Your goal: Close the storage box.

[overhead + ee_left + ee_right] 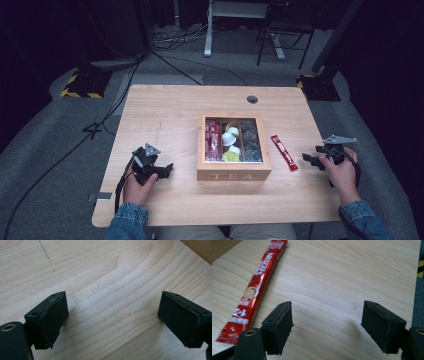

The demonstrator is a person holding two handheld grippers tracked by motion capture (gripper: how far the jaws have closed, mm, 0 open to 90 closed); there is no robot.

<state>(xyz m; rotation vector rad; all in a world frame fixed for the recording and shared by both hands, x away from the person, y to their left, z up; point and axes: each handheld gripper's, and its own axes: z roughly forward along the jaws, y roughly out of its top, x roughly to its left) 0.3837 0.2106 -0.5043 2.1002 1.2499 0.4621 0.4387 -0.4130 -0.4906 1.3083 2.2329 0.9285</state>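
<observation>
Here, a table point(165, 115) is seen bearing a tea box point(234, 174). The left gripper point(167, 170), jaws spread and empty, is held left of it. The right gripper point(307, 156), released too, sits just beside a red sachet point(284, 152) lying right of the box.

Wooden table point(165, 110), black-yellow floor blocks point(80, 85), perhaps stand bases

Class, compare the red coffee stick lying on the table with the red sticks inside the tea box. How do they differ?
The loose coffee stick lies alone, flat and slanted on the table; the boxed sticks are packed together, straight, in the tea box's left compartment. The loose one sits beside the right gripper. All are red and slim.
</observation>
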